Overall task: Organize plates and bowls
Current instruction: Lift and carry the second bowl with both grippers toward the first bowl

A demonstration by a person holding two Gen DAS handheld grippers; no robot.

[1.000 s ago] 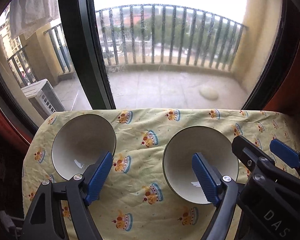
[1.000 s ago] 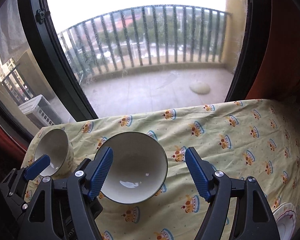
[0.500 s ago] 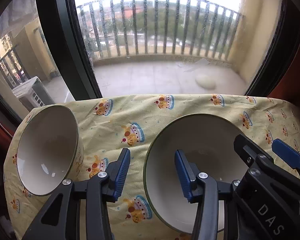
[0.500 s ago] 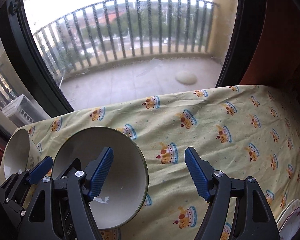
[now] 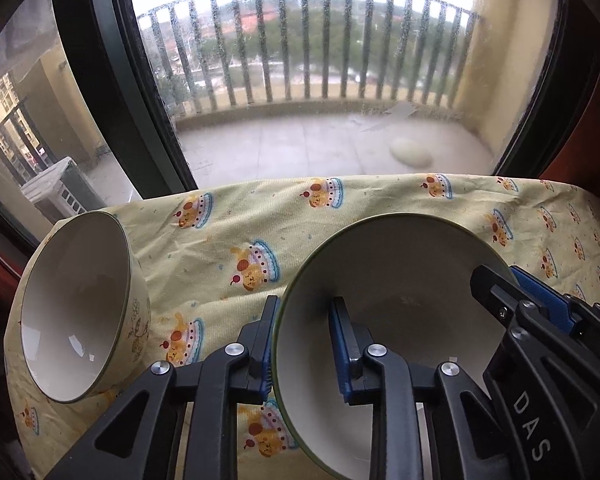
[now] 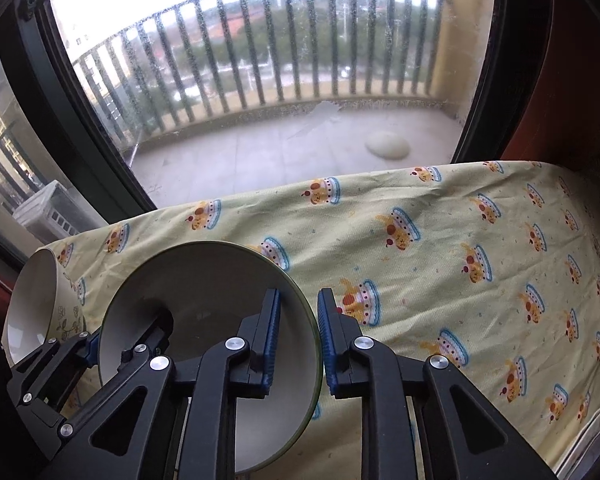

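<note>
Cream-coloured, the big bowl [image 5: 400,280] sits on the bench [image 6: 440,240] under a yellow printed cloth [image 5: 236,216]. Our left tool [image 5: 302,344] and right tool [image 6: 298,340] are closing, narrow, each across one side of its rim. We should lift it level with both tools together. The small bowl [image 5: 72,308] lies tilted just beside it, and a plate [image 6: 596,436] waits at the right edge.

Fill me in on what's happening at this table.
A person is working two handheld grippers on one large bowl that sits on the crown-print tablecloth. The left gripper has its jaws closing over the bowl's left rim, and the right gripper has its jaws closing over the opposite rim, one finger inside and one outside each time. A smaller flower-patterned bowl stands untouched to the left, and a plate's edge shows at the right.
</note>
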